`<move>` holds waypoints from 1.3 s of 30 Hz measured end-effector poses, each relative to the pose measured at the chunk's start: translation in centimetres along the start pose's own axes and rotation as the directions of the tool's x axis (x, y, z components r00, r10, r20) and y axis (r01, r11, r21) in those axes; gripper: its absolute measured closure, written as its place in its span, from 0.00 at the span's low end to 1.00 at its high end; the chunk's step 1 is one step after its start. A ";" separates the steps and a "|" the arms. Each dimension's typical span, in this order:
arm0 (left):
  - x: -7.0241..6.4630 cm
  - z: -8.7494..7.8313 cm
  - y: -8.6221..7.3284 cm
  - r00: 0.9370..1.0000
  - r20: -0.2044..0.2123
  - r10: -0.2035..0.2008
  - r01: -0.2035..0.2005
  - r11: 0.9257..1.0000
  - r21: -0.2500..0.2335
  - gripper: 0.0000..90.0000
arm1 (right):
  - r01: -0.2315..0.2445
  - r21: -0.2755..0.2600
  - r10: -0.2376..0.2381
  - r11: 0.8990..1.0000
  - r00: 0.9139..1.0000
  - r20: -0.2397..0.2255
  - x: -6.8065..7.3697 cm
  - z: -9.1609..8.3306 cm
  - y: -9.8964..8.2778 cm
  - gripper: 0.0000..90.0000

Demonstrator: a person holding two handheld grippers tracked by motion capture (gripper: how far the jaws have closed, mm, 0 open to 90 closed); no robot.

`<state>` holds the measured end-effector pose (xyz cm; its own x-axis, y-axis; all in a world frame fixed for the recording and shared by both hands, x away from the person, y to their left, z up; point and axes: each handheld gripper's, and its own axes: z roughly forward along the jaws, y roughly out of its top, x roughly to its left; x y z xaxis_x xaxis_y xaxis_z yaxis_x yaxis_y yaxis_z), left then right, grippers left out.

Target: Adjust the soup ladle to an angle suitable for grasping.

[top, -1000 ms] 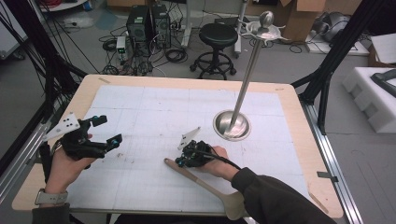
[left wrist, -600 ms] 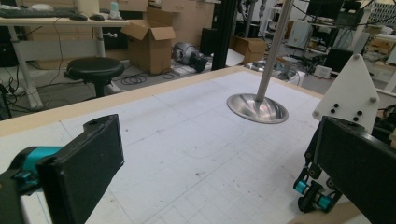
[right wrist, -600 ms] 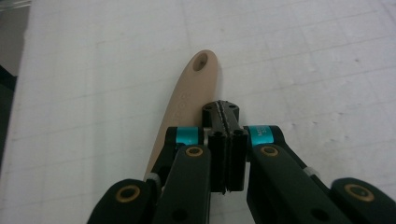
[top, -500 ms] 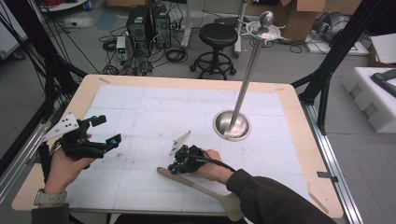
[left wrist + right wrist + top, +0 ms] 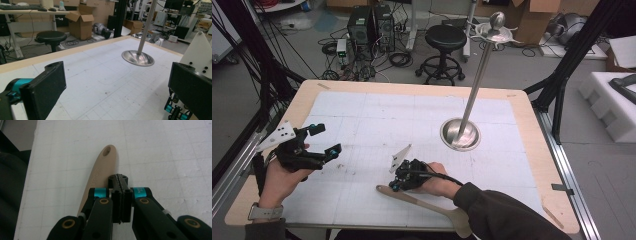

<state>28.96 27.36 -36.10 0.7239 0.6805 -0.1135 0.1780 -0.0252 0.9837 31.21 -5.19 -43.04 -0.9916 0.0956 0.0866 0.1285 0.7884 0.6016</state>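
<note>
A tan wooden spatula (image 5: 424, 203) lies flat on the white mat near the front edge, its handle end pointing left. My right gripper (image 5: 394, 187) is down at that handle end. In the right gripper view its jaws (image 5: 118, 179) are pressed together with nothing between them, the tips right beside the edge of the spatula handle (image 5: 103, 165), which has a hole at its end. My left gripper (image 5: 326, 139) is held above the left side of the table, its jaws (image 5: 117, 83) wide apart and empty.
A polished metal stand with a round base (image 5: 460, 134) and a tall pole rises at mid-right of the mat, also seen ahead as the stand base (image 5: 137, 58). The wooden table edge (image 5: 532, 125) borders the mat. A stool and boxes stand beyond.
My right gripper has slid left and toward the front edge. The spatula's handle end has swung the same way with it, while its blade stayed put. The left gripper has kept still.
</note>
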 end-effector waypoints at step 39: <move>0.1 -0.3 -0.1 1.000 0.014 -0.011 0.012 1.000 -0.011 0.02 | -0.167 0.077 0.159 0.983 0.982 0.105 4.8 -8.4 -5.5 0.10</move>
<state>28.83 27.63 -36.12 0.7310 0.6705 -0.1267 0.1787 -0.0089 0.9839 25.88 -14.16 -39.30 -0.9543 0.2826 0.0972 0.2911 0.8057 0.5158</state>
